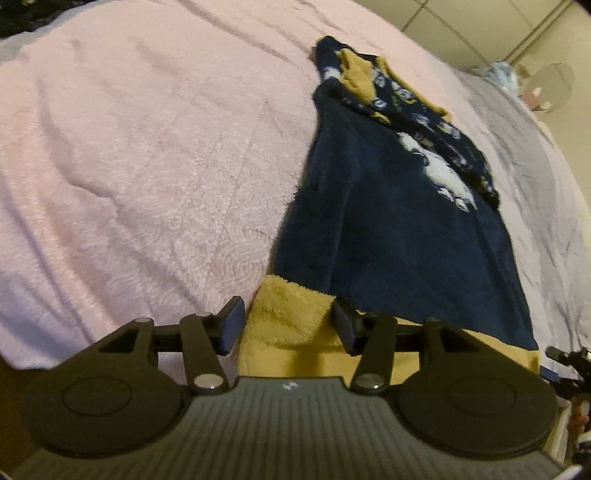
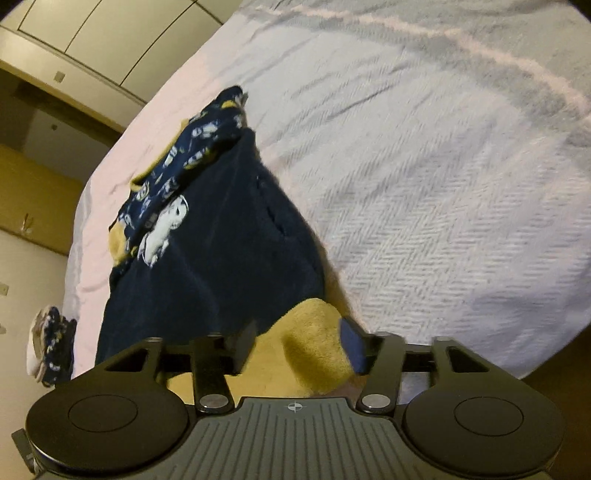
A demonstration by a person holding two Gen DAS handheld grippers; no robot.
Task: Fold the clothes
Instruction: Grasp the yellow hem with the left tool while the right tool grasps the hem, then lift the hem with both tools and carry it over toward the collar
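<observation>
A navy fleece garment (image 1: 399, 229) with a tan hem band (image 1: 291, 321), white animal print and patterned sleeve lies lengthwise on the pink bedspread (image 1: 147, 166). My left gripper (image 1: 290, 325) is open, its jaws either side of the near left corner of the tan hem. In the right wrist view the same garment (image 2: 221, 243) stretches away. My right gripper (image 2: 299, 343) is open, with the right corner of the tan hem (image 2: 317, 332) between its jaws.
The bed's near edge runs just under both grippers. A second patterned navy garment (image 2: 51, 350) hangs off the bed's far side. Tiled floor (image 1: 480, 22) and a round glass table (image 1: 550, 86) lie beyond the bed; wardrobe doors (image 2: 110, 33) stand at the back.
</observation>
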